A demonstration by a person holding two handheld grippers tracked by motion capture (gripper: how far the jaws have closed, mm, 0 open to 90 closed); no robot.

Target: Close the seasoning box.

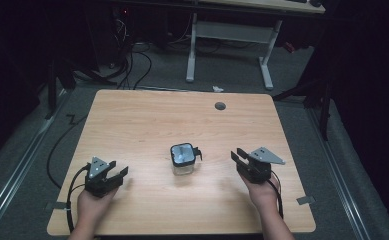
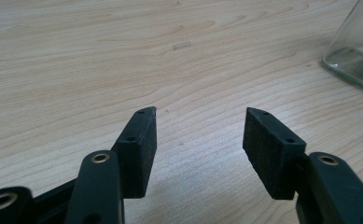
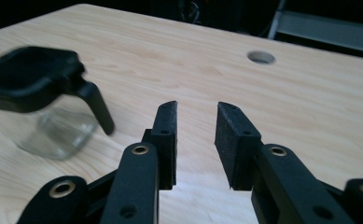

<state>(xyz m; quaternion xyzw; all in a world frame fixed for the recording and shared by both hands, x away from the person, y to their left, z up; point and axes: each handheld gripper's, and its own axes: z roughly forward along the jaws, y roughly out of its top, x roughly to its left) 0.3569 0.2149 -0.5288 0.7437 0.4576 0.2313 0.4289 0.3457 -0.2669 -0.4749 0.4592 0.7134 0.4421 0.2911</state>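
From the high view, a pale wood-grain bench (image 1: 147, 125) carries a square clear glass jar (image 1: 183, 159) with a black lid at its centre; left tongs (image 1: 117, 174) at 8 o'clock, right tongs (image 1: 237, 156) at 4 o'clock. Left gripper view: tongs (image 2: 200, 133) wide apart, empty, jar (image 2: 356, 56) at 2 o'clock. Right gripper view: tongs (image 3: 197, 135) slightly apart, empty, jar (image 3: 53, 112) at 9 o'clock.
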